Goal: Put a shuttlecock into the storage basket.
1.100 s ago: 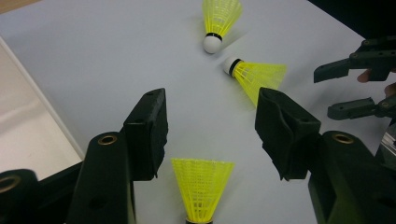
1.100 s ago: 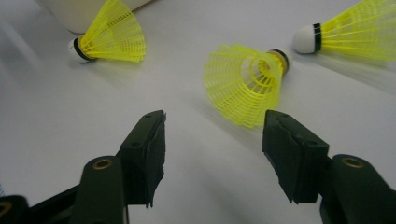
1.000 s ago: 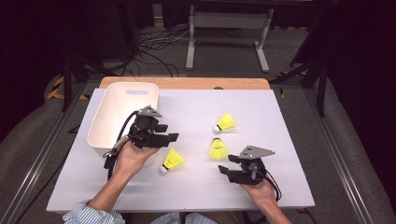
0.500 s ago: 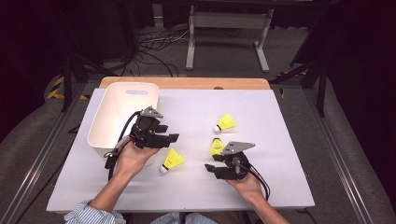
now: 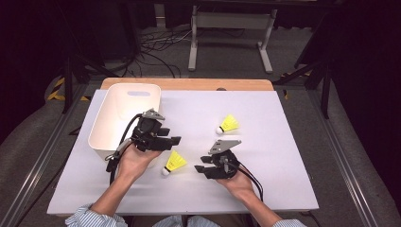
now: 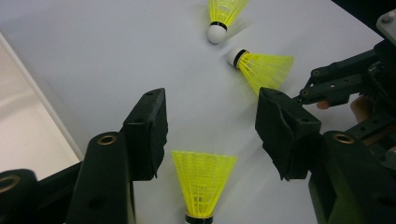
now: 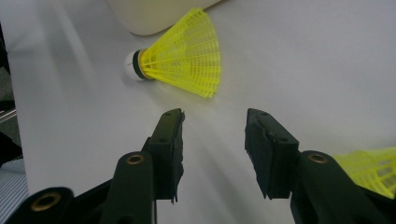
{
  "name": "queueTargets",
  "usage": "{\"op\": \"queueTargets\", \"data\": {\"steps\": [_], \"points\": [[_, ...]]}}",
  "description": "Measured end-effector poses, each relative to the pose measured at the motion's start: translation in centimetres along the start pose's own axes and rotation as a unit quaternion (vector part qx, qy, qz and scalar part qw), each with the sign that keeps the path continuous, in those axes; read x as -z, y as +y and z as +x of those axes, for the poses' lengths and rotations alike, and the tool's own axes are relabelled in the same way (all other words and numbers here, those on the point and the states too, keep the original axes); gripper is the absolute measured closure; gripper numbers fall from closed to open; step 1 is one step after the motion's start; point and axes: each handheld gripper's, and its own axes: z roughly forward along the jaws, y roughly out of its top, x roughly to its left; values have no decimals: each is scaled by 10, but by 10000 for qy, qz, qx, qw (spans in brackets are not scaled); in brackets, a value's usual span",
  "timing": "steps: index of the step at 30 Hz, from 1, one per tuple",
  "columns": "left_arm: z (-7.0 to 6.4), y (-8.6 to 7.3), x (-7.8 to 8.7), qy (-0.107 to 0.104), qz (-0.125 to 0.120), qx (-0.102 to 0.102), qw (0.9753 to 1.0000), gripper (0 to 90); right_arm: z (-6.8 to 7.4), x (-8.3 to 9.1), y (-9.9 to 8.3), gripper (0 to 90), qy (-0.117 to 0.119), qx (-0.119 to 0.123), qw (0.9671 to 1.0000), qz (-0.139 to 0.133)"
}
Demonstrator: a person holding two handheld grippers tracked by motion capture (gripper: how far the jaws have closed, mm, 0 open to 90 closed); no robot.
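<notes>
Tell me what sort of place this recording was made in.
Probably a lab or workshop data-collection station, not a home: a white-covered table on a wooden board, cables on the grey floor behind it, a metal stand, dark surroundings, and a person working shuttlecocks with a hand-held gripper in each hand.

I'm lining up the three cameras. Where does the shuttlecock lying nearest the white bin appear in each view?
High view: shuttlecock lower centre, between the two hands.
Left gripper view: bottom centre, between the left tool jaws.
Right gripper view: upper centre, ahead of the right tool.
Shared landmark: the white bin, at the left edge and top edge.
</notes>
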Motion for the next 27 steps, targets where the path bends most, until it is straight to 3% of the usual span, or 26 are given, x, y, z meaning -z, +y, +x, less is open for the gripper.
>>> {"op": "queueTargets", "data": {"steps": [12,27], "points": [[-1,-2,1,-19,12,26,10000,441,10,-26,20,594,280,178,9993,169],[-2,-2,0,8,20,-2,10000,417,9,-43,25,676,263,152,9990,341]]}}
